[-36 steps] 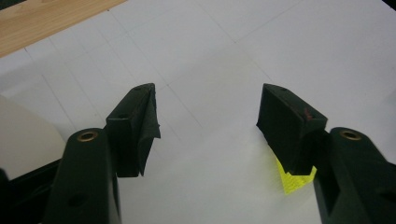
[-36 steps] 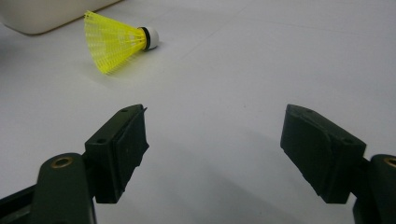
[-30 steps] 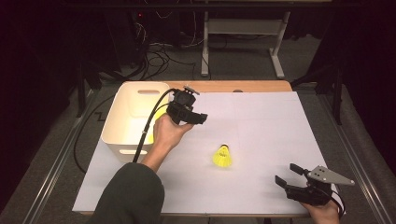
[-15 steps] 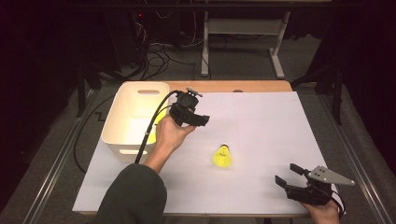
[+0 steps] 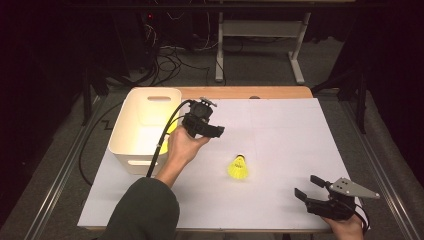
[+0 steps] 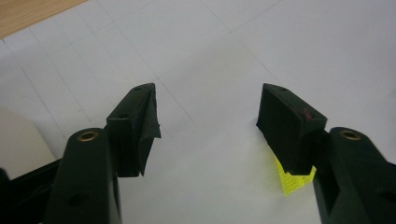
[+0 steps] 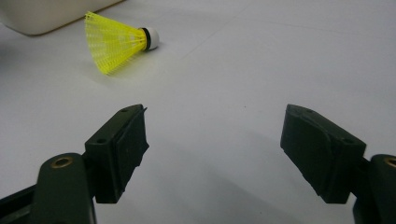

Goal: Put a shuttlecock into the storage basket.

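Left tongs (image 5: 218,131) nearer shuttlecock (image 5: 238,167)

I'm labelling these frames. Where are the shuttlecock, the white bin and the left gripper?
shuttlecock (image 5: 238,168): high view, on its yellow skirt.
white bin (image 5: 131,159): high view, on its near wall.
left gripper (image 6: 208,126): left gripper view, midway between its open fingertips.

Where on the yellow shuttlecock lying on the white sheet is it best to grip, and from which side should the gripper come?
Probably the skirt close to the cork. The yellow shuttlecock lies on its side on the white sheet, cork toward the far edge, open skirt toward the person. The open left gripper could descend from above, jaws straddling the narrow neck; the wide mesh end looks soft and may crush.
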`<state>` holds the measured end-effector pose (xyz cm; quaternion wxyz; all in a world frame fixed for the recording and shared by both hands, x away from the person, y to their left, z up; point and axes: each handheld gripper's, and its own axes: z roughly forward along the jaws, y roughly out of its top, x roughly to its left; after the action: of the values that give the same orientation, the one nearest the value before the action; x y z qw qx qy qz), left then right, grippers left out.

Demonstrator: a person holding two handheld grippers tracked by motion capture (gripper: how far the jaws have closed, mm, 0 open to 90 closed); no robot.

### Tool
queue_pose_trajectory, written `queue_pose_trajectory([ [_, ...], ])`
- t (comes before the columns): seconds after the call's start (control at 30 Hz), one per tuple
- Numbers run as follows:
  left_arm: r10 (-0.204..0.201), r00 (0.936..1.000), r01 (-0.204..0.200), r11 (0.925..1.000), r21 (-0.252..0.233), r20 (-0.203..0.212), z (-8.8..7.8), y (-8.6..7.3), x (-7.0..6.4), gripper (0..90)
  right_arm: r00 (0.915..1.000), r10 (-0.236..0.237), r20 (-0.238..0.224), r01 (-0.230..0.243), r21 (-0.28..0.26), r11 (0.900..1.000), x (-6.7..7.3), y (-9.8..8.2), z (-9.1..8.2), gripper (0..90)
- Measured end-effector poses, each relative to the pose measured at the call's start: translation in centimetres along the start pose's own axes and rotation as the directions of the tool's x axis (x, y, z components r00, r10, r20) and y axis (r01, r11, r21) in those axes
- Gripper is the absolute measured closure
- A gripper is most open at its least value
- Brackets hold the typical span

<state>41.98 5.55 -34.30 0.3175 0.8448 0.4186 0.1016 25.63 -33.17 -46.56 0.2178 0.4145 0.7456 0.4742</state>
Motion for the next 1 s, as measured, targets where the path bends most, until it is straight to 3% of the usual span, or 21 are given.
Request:
queue_pose_trajectory([
  [0.7,0.007,0.9999,-0.007,0.9999,0.011,0.015,1.1,-0.4,-0.6,38.7,1.0000,-0.002,0.000,0.002,-0.002,1.000,0.0,0.0,0.0,23.0],
  [1.0,0.021,0.9998,-0.021,0.9997,0.012,0.001,1.0,-0.8,-0.8,38.6,0.9999,0.009,0.004,-0.009,-0.002,1.000,-0.1,0.0,0.0,23.0],
])
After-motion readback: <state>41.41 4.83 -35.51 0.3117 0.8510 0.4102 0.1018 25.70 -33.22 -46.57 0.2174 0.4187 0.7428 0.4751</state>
